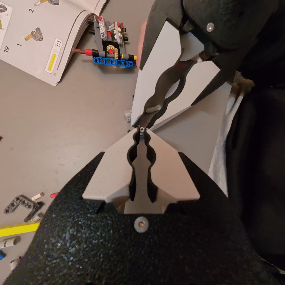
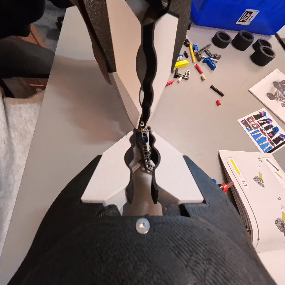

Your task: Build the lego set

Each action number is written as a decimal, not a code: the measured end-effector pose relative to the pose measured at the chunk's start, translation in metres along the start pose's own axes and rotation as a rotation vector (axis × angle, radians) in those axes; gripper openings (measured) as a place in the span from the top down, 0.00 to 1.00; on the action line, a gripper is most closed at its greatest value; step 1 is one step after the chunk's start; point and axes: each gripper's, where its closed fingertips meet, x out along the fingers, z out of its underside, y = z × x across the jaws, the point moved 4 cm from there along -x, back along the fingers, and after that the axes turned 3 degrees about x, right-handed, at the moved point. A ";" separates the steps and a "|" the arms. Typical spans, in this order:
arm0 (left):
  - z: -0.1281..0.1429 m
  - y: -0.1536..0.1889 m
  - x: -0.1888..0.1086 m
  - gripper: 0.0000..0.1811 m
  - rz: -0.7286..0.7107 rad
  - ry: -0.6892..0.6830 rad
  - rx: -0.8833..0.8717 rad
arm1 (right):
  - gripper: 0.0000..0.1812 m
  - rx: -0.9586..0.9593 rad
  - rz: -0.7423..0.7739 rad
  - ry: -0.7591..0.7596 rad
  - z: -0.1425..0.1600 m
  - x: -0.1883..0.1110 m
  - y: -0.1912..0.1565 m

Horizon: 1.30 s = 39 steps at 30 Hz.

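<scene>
My left gripper (image 1: 141,133) is shut on a small light grey pin (image 1: 142,129), held at its fingertips. My right gripper (image 2: 142,131) is shut on a grey bent beam with holes (image 2: 145,151), which lies along its black pads. The two grippers meet tip to tip above the table, with the pin at the end of the beam. The right gripper (image 1: 139,125) comes in from the upper right in the left wrist view, and the beam is mostly hidden there. The left gripper (image 2: 141,122) comes down from the top in the right wrist view with the pin (image 2: 142,123).
A partly built model (image 1: 111,44) with a blue beam (image 1: 113,61) lies beside the open instruction booklet (image 1: 38,35). Loose pieces (image 2: 199,58), black tyres (image 2: 243,40), a blue bin (image 2: 239,13) and a sticker sheet (image 2: 276,131) lie on the grey table. More loose parts (image 1: 23,205) lie at the lower left. My two grippers' fingertips are within a few centimetres of each other.
</scene>
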 end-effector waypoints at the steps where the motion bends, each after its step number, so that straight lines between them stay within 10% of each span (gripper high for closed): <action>1: 0.000 0.000 -0.001 0.99 0.002 0.007 -0.006 | 0.92 0.003 0.011 0.010 0.000 0.000 0.000; 15: 0.006 0.003 -0.004 0.99 -0.173 0.226 -0.232 | 0.91 0.123 0.475 -0.209 0.067 -0.081 0.021; 21: 0.001 -0.007 -0.009 0.99 -0.234 0.312 -0.279 | 0.91 0.209 0.449 -0.119 0.075 -0.108 0.025; 39: 0.012 -0.013 -0.010 0.99 -0.195 0.323 -0.302 | 0.81 0.356 0.249 -0.086 0.024 -0.010 0.007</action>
